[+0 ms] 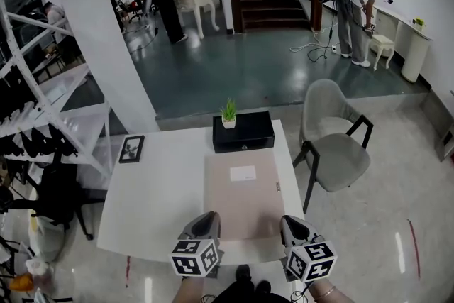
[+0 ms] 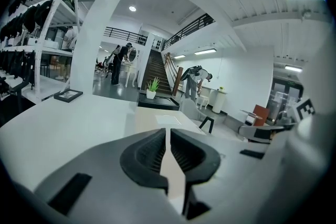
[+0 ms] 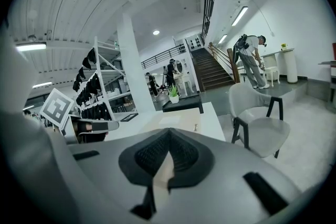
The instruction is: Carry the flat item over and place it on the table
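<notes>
left gripper [image 2: 168,136]: jaws clamped on board [image 1: 243,206] edge
right gripper [image 3: 167,136]: same pinch
head view: pinch hidden, board flat on desk [image 1: 159,202]

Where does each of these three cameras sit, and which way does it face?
Head view: on the person's head, looking steeply down at the white table; left gripper and right gripper show.
Left gripper view: rides that gripper, faces along its jaws, shut on the flat item, toward the stairs.
Right gripper view: rides its gripper, same facing, jaws shut on that item; grey chair at right.
All three share the potted plant.
</notes>
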`<state>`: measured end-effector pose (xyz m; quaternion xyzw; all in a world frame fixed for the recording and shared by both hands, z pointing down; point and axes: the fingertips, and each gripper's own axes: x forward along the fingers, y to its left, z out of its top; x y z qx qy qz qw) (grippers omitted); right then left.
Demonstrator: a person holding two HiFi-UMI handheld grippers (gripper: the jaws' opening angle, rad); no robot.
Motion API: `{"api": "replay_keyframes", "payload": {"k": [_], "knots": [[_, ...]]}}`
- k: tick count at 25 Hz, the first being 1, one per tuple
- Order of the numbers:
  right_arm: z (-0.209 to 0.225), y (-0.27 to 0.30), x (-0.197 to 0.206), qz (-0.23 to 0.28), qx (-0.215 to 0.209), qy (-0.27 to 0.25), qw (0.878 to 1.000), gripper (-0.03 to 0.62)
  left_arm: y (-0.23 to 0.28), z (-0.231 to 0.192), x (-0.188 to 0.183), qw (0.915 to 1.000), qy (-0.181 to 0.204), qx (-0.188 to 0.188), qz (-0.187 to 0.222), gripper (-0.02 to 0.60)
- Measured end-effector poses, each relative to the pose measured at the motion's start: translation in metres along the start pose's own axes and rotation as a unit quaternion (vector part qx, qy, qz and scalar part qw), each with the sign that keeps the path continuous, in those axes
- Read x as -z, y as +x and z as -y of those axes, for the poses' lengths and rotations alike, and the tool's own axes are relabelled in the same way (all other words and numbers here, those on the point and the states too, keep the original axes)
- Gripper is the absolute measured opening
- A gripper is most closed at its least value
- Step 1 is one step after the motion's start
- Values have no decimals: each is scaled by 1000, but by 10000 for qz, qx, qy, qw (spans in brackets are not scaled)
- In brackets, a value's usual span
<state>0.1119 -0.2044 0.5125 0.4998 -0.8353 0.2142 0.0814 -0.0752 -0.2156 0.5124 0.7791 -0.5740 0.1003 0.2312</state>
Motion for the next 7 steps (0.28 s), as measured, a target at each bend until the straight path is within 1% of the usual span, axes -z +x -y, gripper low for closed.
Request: {"api": "replay_keyframes", "payload": {"k": [7], "knots": [[6, 6, 1, -46, 80, -24, 10000, 0, 5, -6, 1, 10000, -32, -32, -38, 31]]}}
